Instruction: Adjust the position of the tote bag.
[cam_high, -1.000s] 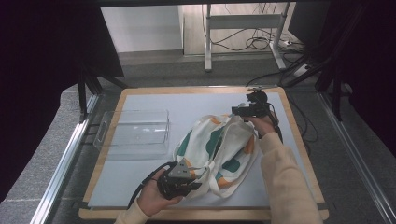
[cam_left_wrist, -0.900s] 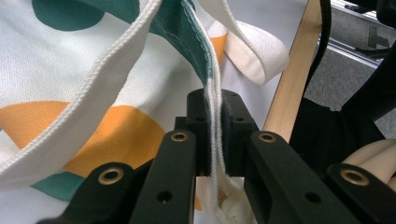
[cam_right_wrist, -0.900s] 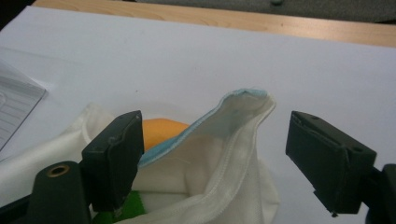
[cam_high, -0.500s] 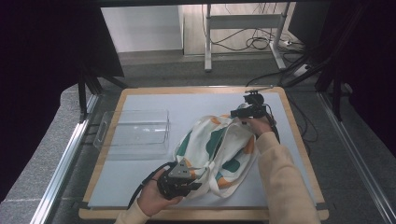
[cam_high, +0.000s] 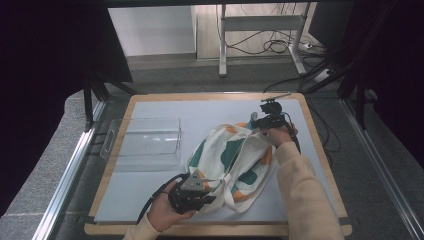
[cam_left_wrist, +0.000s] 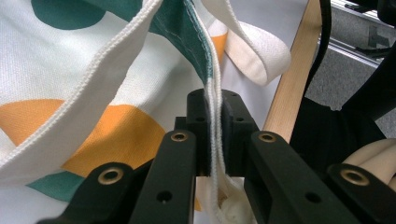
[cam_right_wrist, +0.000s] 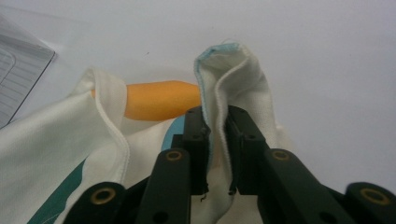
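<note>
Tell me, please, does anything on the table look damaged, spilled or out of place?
Nothing stands out. The tote bag lies crumpled, but only because the left gripper and the right gripper each pinch an edge of it. The clear box sits upright beside it, apparently empty.

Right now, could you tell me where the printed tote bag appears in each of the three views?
High view: tote bag lies centre-right on the table.
Left gripper view: its hem runs between the jaws, centre.
Right gripper view: a folded edge is pinched, centre.
Shared landmark: its orange patch.
</note>
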